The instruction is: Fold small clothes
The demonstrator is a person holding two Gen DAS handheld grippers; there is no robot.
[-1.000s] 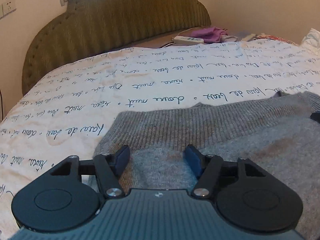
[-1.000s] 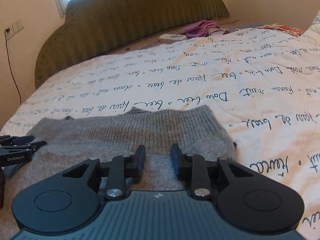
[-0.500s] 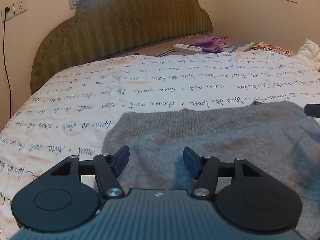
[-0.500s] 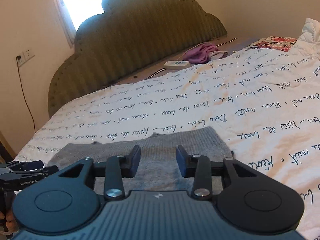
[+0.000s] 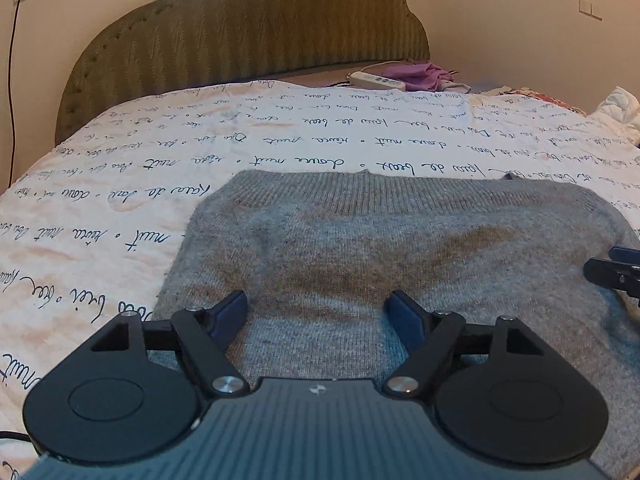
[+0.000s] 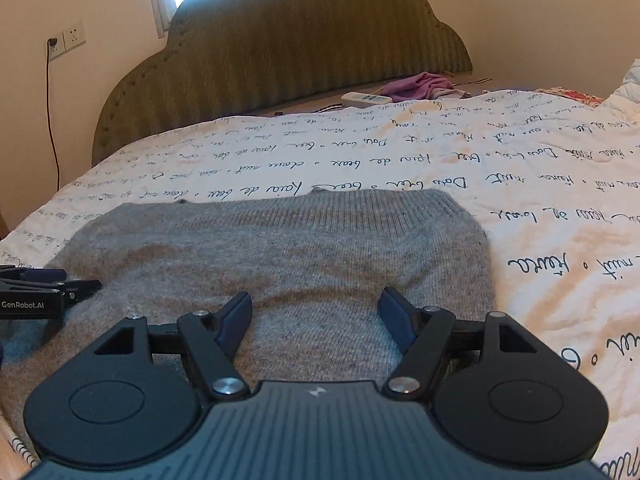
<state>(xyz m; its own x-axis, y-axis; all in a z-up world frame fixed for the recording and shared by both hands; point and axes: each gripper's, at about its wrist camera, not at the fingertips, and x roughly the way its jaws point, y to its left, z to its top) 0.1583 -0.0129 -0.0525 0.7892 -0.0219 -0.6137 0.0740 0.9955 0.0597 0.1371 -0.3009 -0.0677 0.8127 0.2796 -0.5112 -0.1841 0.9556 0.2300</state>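
A grey knitted garment [image 5: 380,248] lies flat on the bed, its ribbed band on the far side. It also shows in the right wrist view [image 6: 280,252]. My left gripper [image 5: 318,310] is open and empty above the garment's near left part. My right gripper [image 6: 316,308] is open and empty above its near right part. The right gripper's tip shows at the right edge of the left wrist view [image 5: 612,272]. The left gripper shows at the left edge of the right wrist view [image 6: 36,296].
The bedsheet [image 5: 280,148] is white with black script. A green padded headboard [image 5: 248,32] stands behind. A white power strip [image 5: 376,80] and purple cloth [image 5: 424,74] lie near the headboard. White bedding [image 5: 618,110] is bunched at far right.
Both grippers have pulled back and risen from the garment. The right gripper's fingers have opened wider. The garment lies flatter, with its ribbed band spread out.
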